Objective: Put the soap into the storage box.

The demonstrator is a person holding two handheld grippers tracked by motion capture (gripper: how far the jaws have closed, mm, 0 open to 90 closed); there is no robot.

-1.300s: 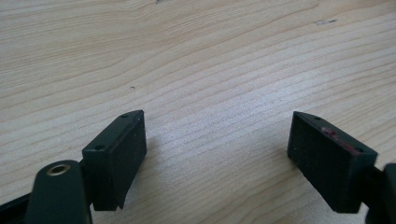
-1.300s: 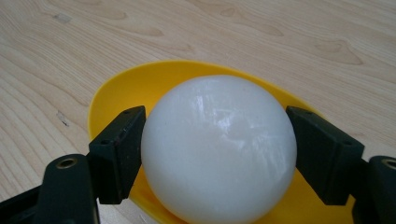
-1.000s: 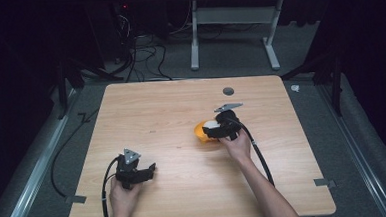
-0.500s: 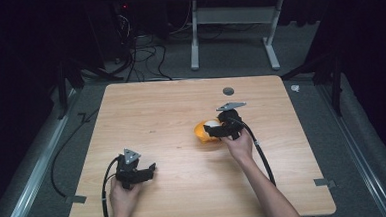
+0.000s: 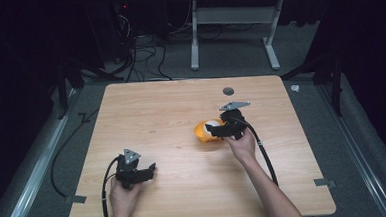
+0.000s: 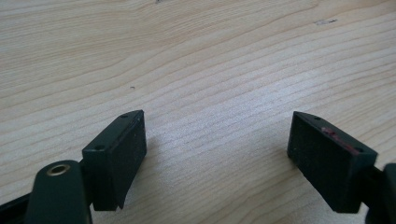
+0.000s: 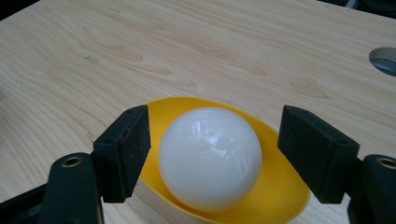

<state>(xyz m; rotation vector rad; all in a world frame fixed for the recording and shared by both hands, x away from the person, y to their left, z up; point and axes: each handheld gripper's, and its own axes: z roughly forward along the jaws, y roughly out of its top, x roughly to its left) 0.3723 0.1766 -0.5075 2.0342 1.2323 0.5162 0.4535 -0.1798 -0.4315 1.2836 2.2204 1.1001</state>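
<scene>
Table: light wooden table (image 5: 171, 114), grain visible; a round grey grommet (image 5: 228, 91) sits toward the far edge, also seen at the upper right of the right gripper view (image 7: 385, 59).
Bowl: small yellow bowl (image 7: 275, 196), shallow, resting on the table right of centre; in the high view (image 5: 200, 130) it lies just beside the right gripper's front end.
Ball: white ball (image 7: 210, 157), glossy, slightly mottled surface, sitting inside the yellow bowl and rising well above its rim; in the high view (image 5: 213, 123) a pale patch of it shows.
Right gripper: right gripper (image 7: 212, 149) held low over the bowl, jaws spread wide on either side of the ball. A gap shows between each pad and the ball; nothing is gripped. The left-hand pad hangs over the bowl's rim, the other over its far side.
Right gripper, high view: body (image 5: 230, 124) points toward the table's left, grey three-cornered plate on top, cable trailing back along the forearm.
Right hand: right hand (image 5: 243, 145) wraps the grip from the near side.
Left gripper: left gripper (image 6: 217, 156) wide open, holding nothing; bare wood lies between the two pads, which sit close above the tabletop.
Left gripper, high view: body (image 5: 134, 170) near the table's front left, well apart from the bowl, cable looping off to its left.
Left hand: left hand (image 5: 121, 193) holds it from below, at the near edge.
Floor: grey carpet around the table, cables and a white frame beyond the far edge.
</scene>
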